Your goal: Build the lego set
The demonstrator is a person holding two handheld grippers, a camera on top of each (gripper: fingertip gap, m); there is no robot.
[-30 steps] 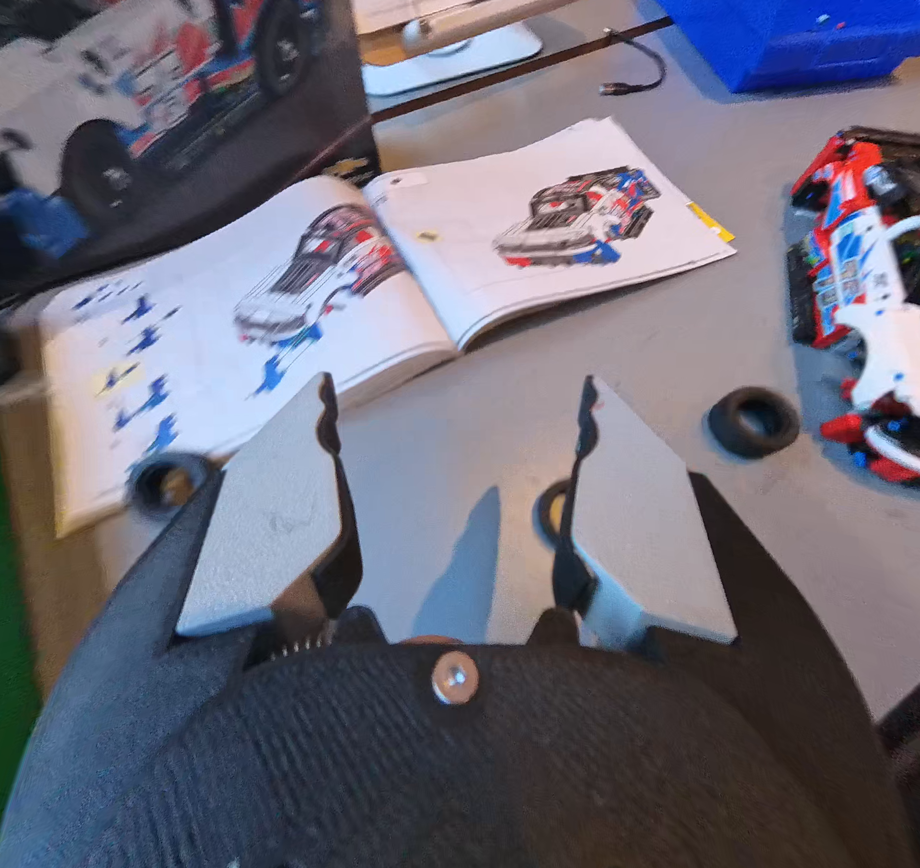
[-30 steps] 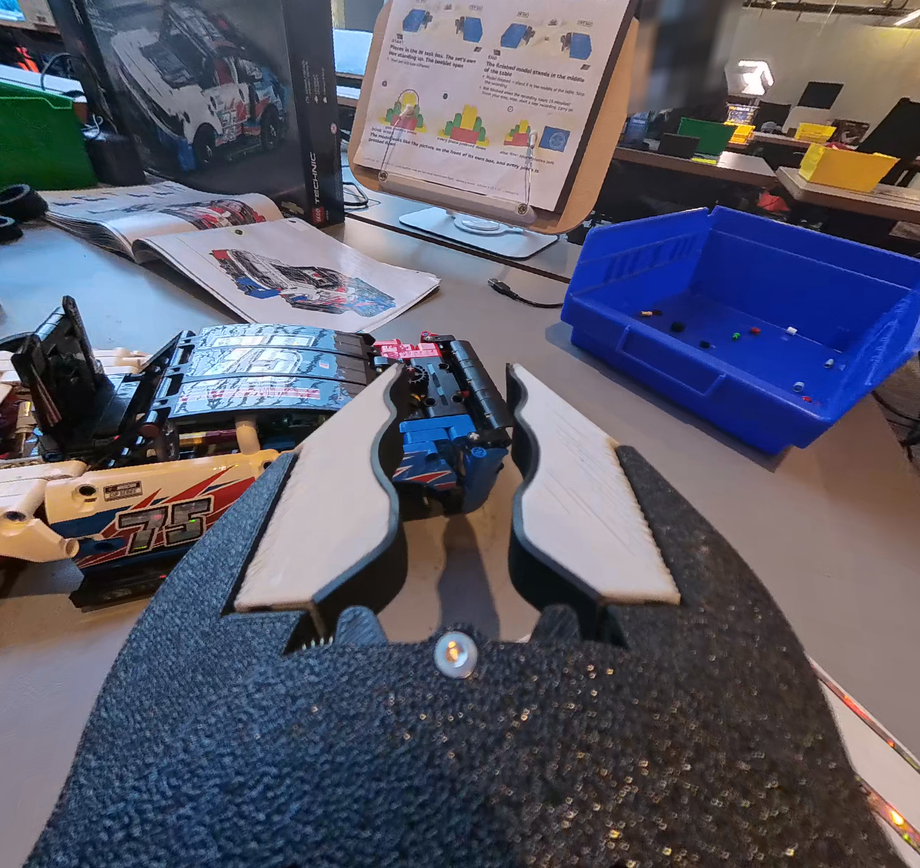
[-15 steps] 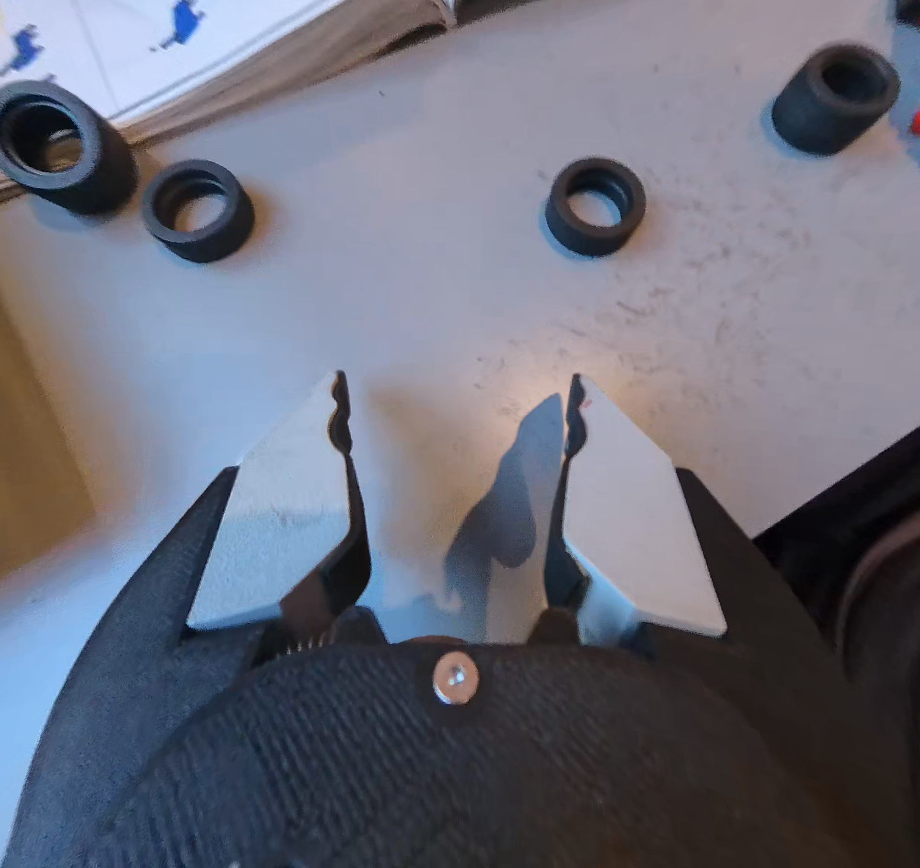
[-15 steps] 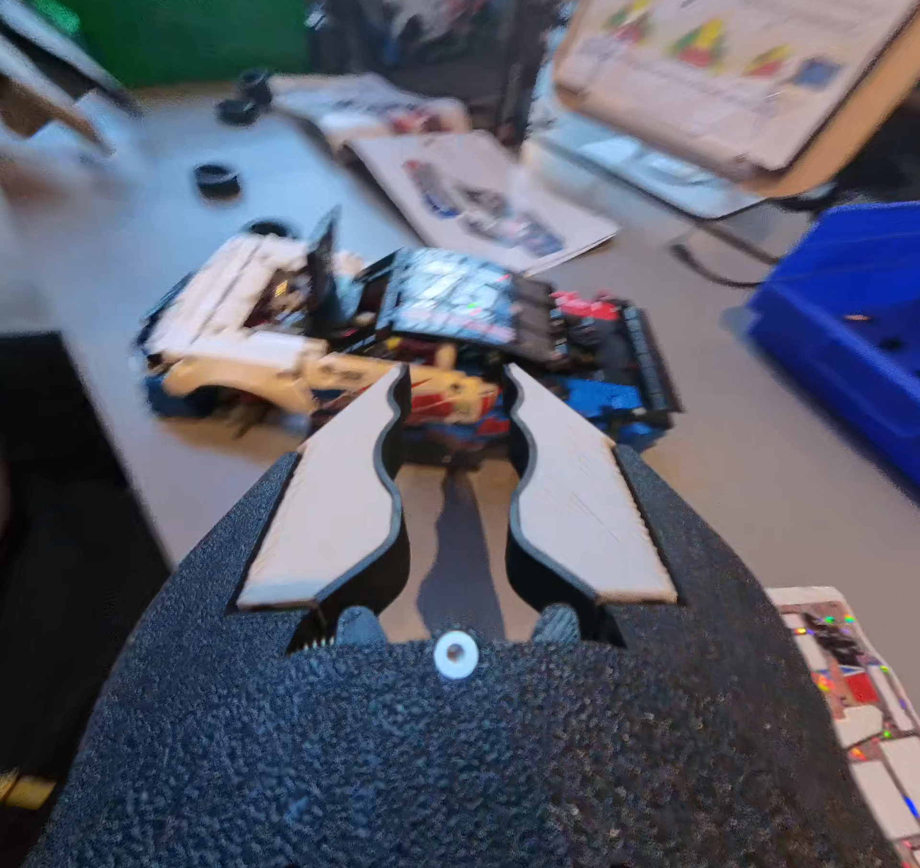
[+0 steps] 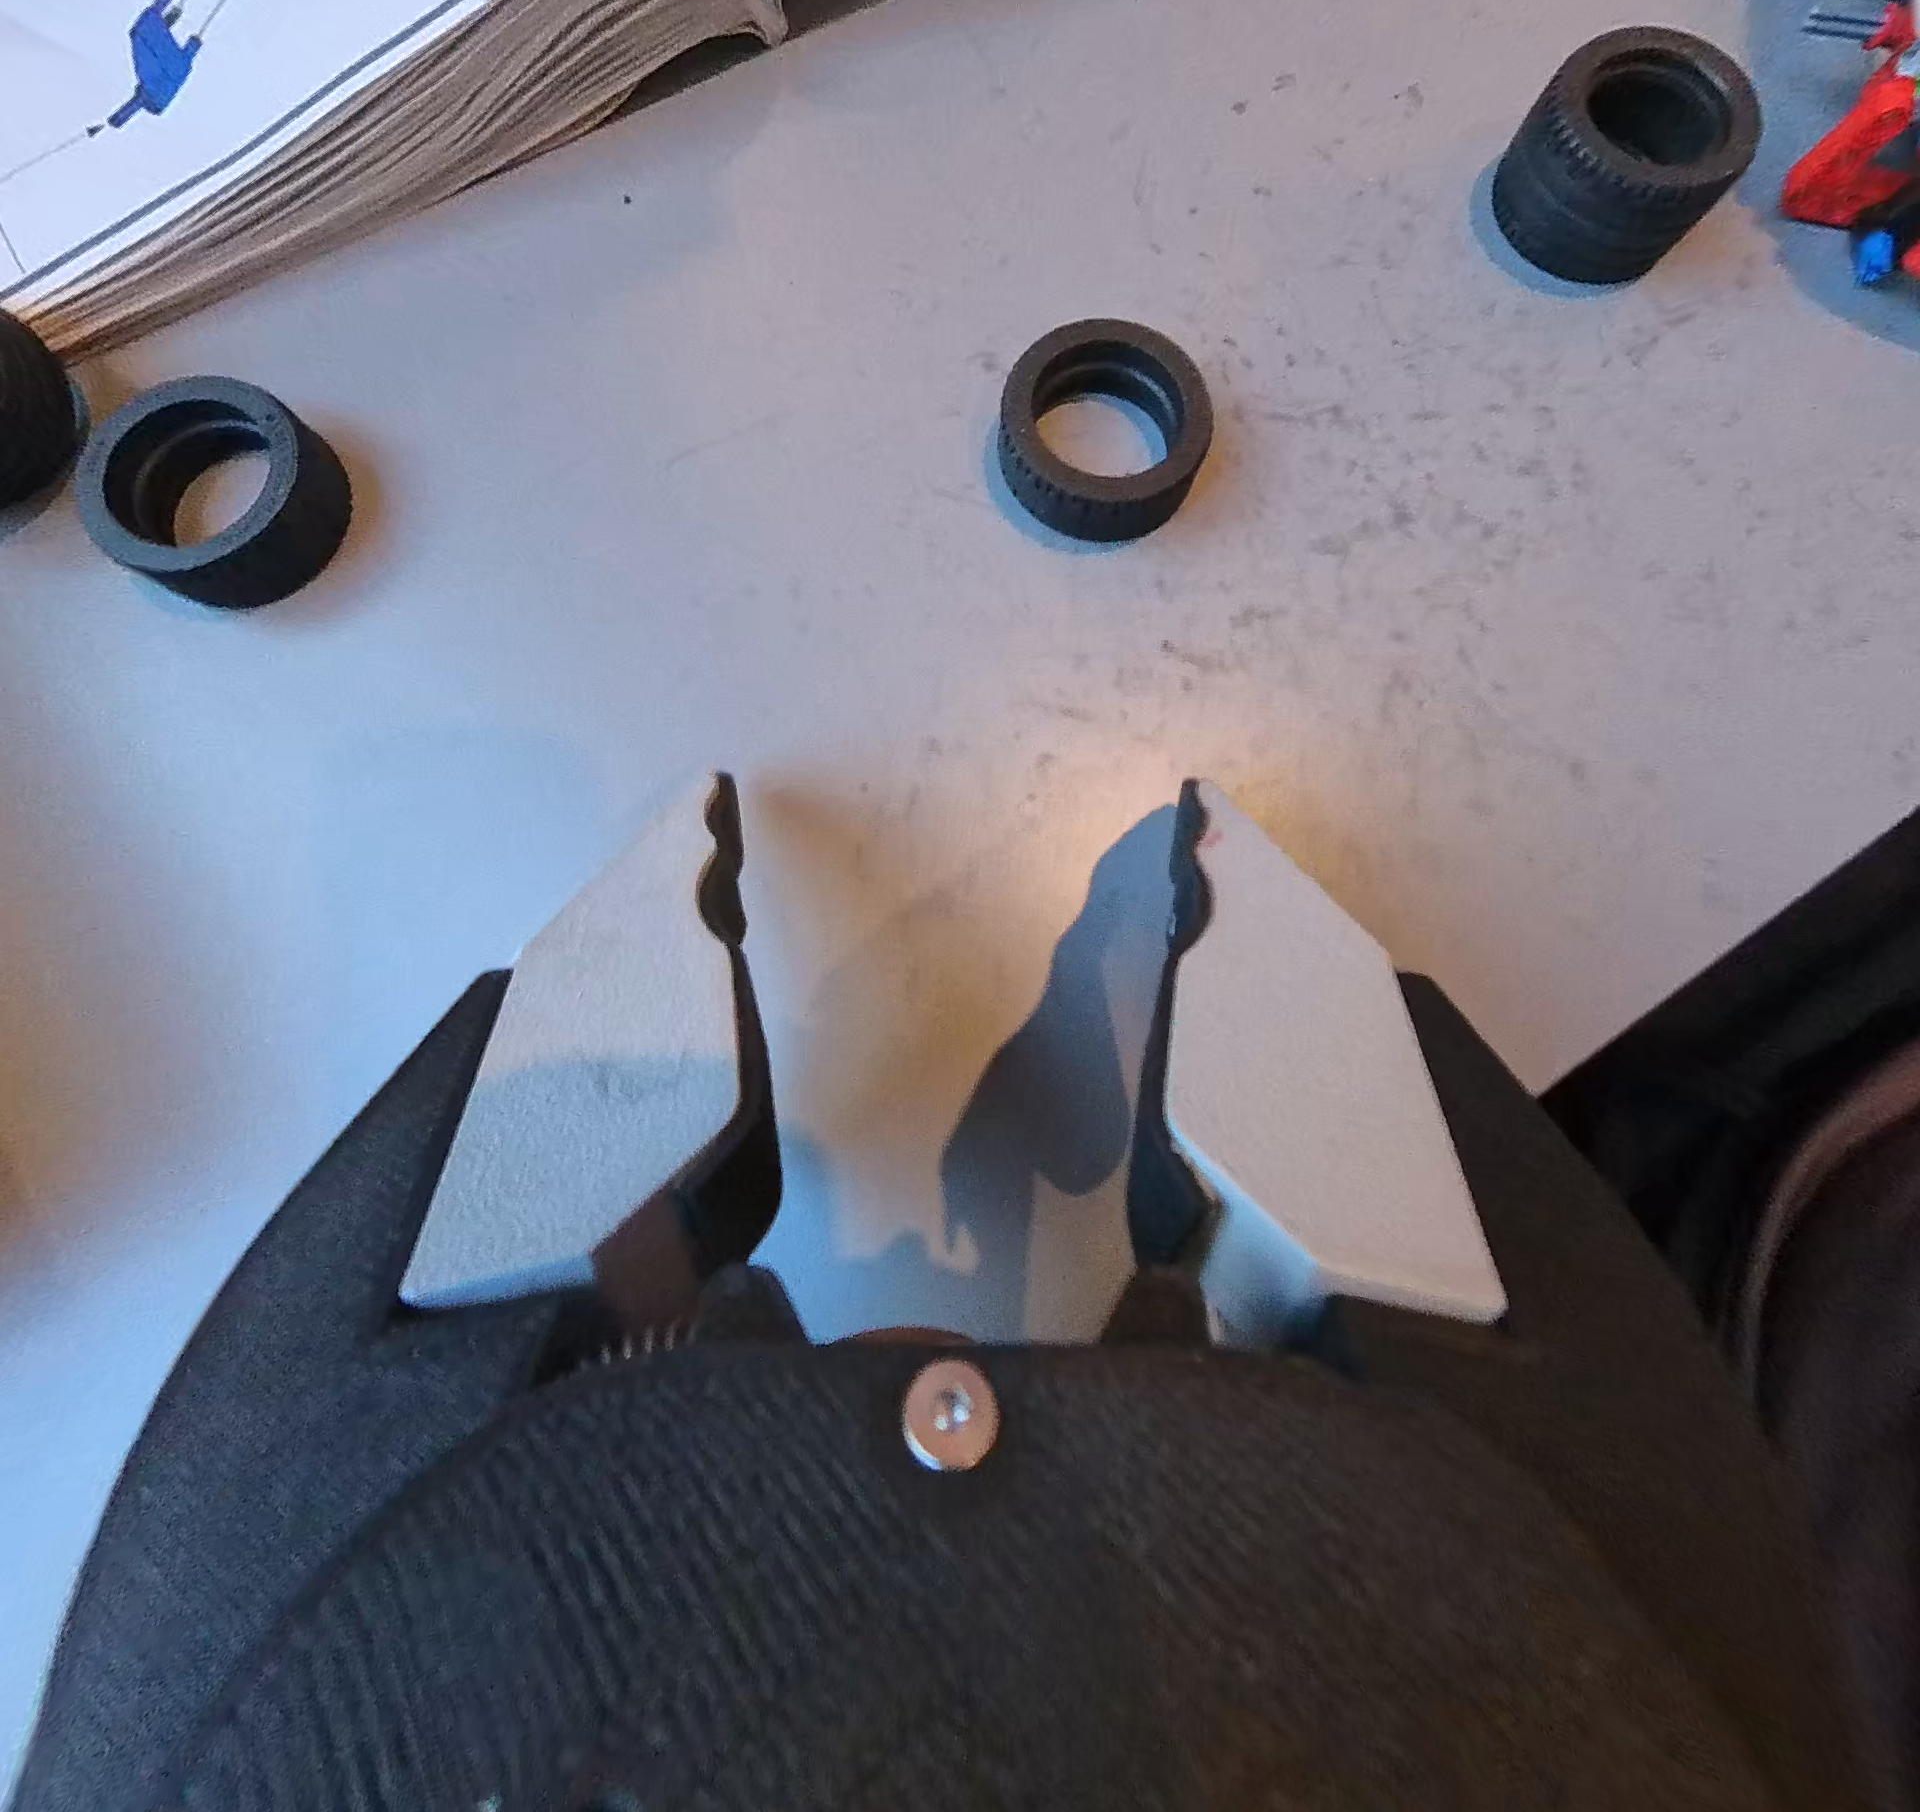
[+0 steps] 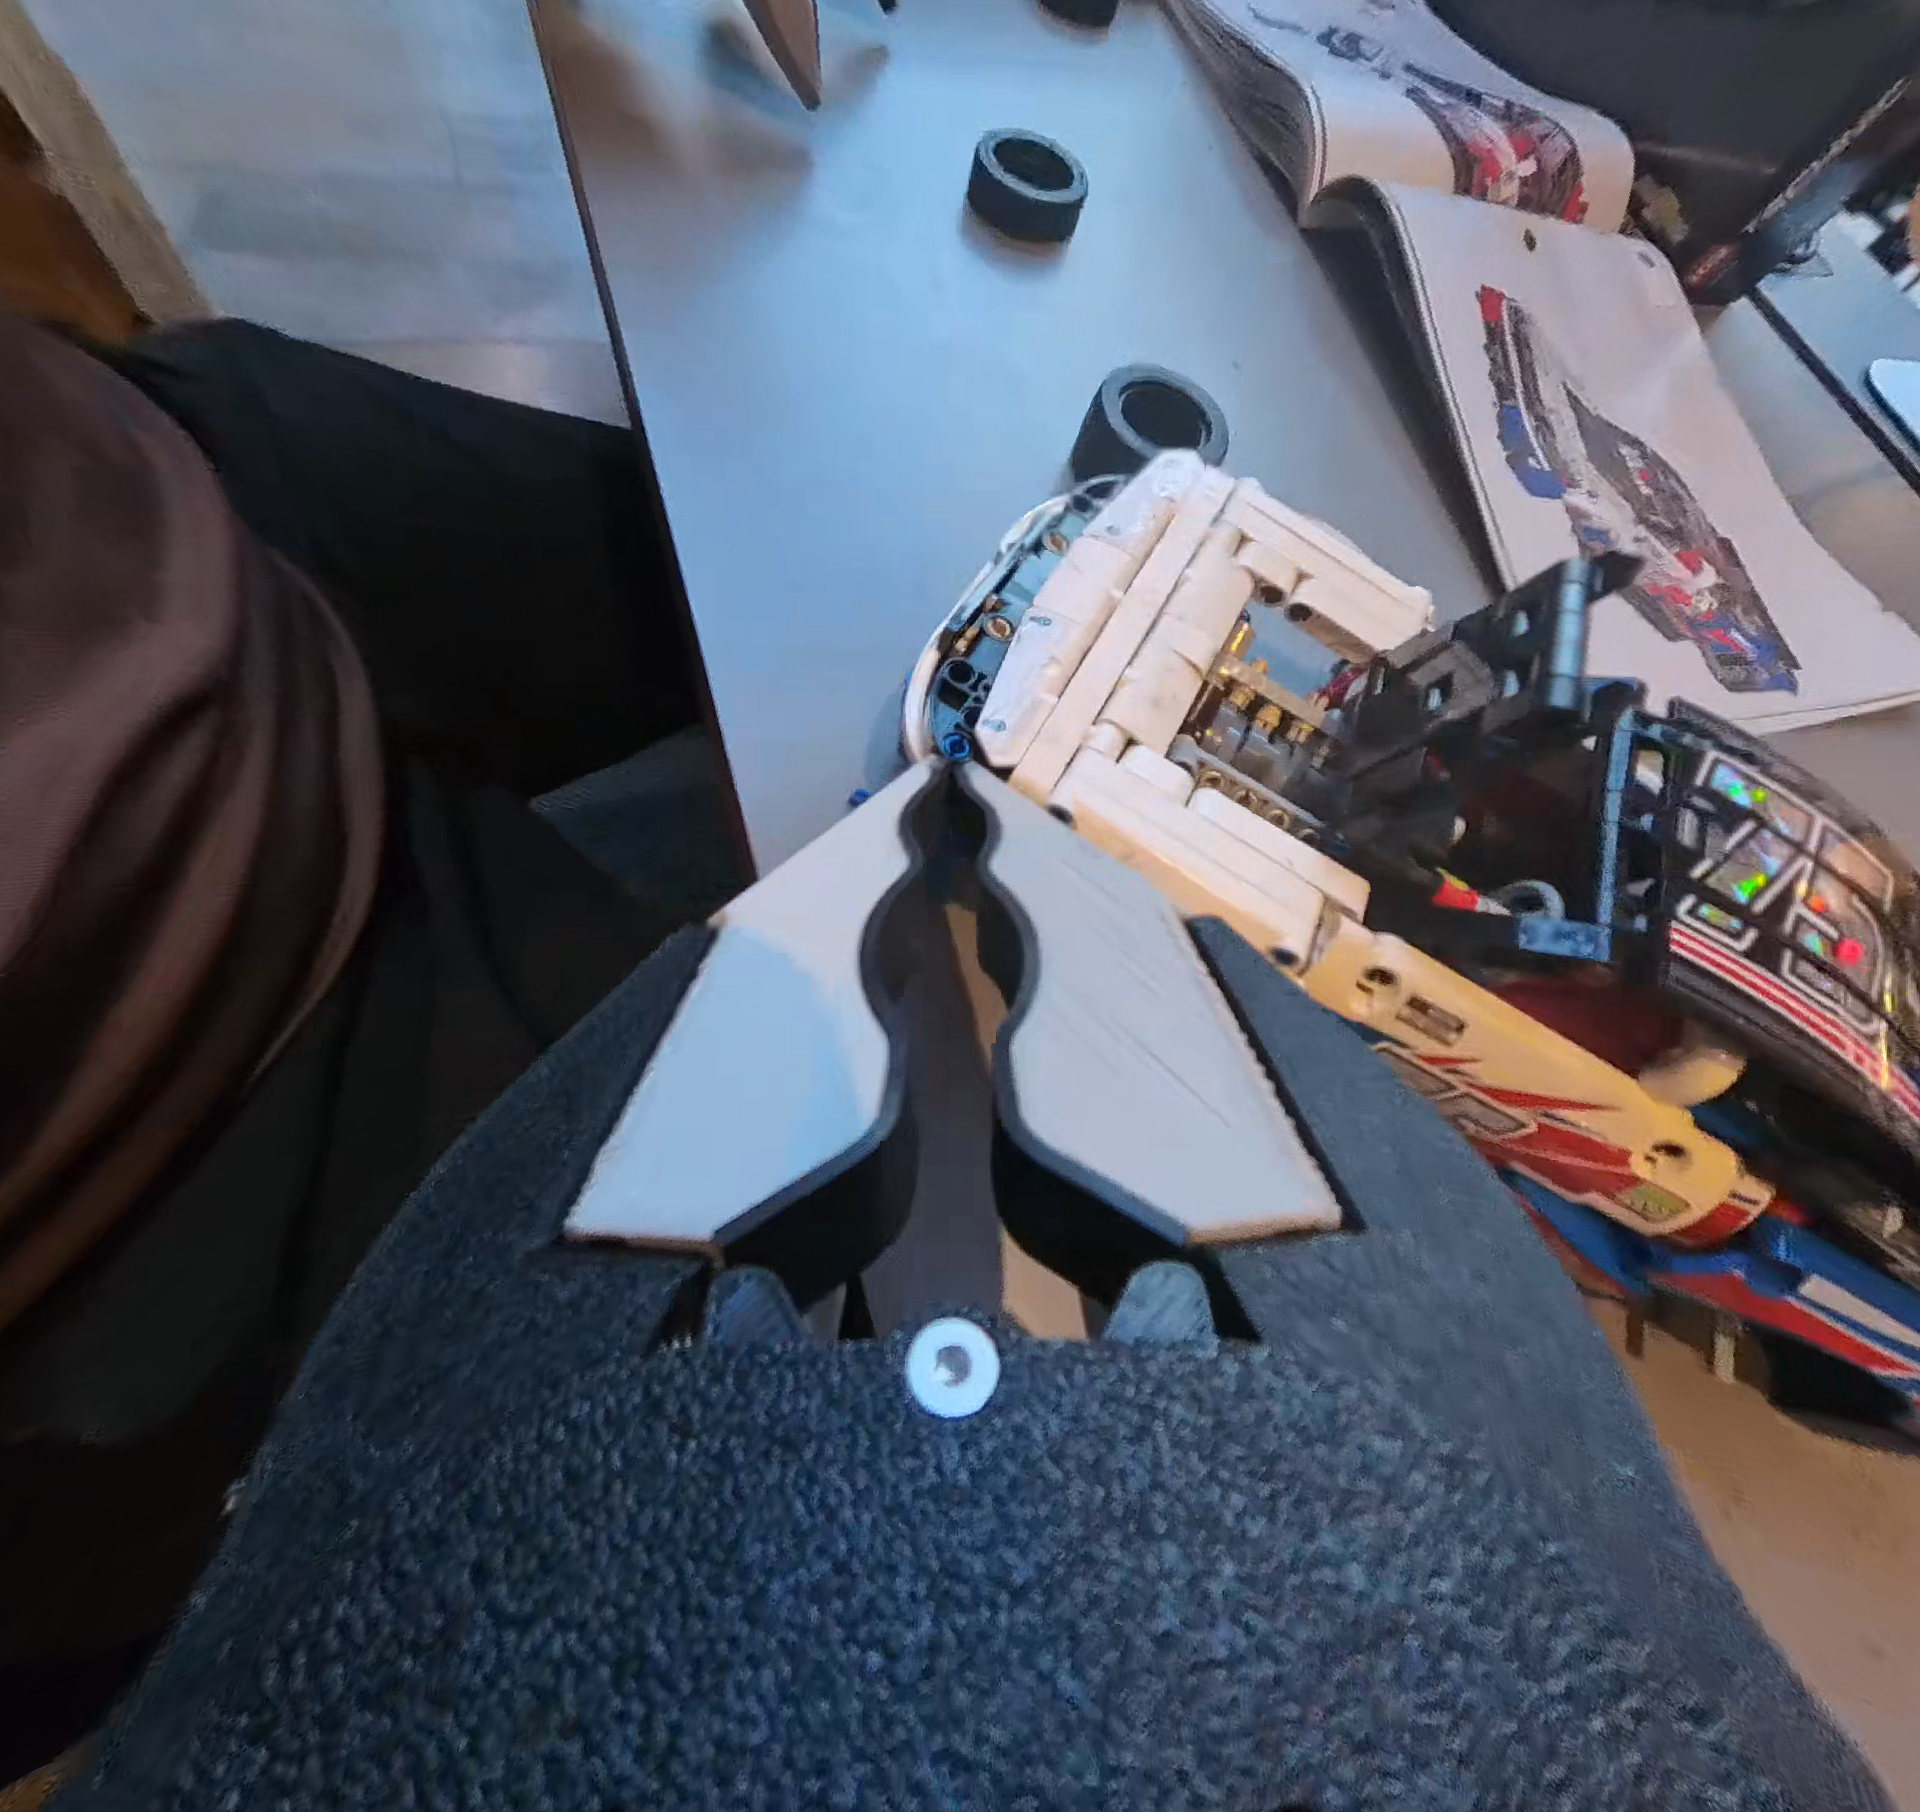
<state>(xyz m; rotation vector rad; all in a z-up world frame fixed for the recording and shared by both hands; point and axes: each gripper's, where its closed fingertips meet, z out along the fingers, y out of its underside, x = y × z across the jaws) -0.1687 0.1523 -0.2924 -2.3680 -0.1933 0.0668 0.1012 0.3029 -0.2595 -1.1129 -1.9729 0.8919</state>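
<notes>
My left claw is hovering wide and empty over the surface, a black tire lying ahead. My right claw is pinching shut at the lego car nose; whether it grips anything, I cannot tell.

Office workspace — grey desk (scuffed), instruction booklet

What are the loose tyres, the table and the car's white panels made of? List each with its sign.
Tyres: likely matte black rubber, with fine ribbed tread around the edge and no shine.
Table: pale grey and smooth, perhaps laminate; it shows dark scuffs and a soft glare. The core cannot be told.
White panels: hard glossy plastic, with crisp moulded edges, pin holes and light catching the faces.
</notes>
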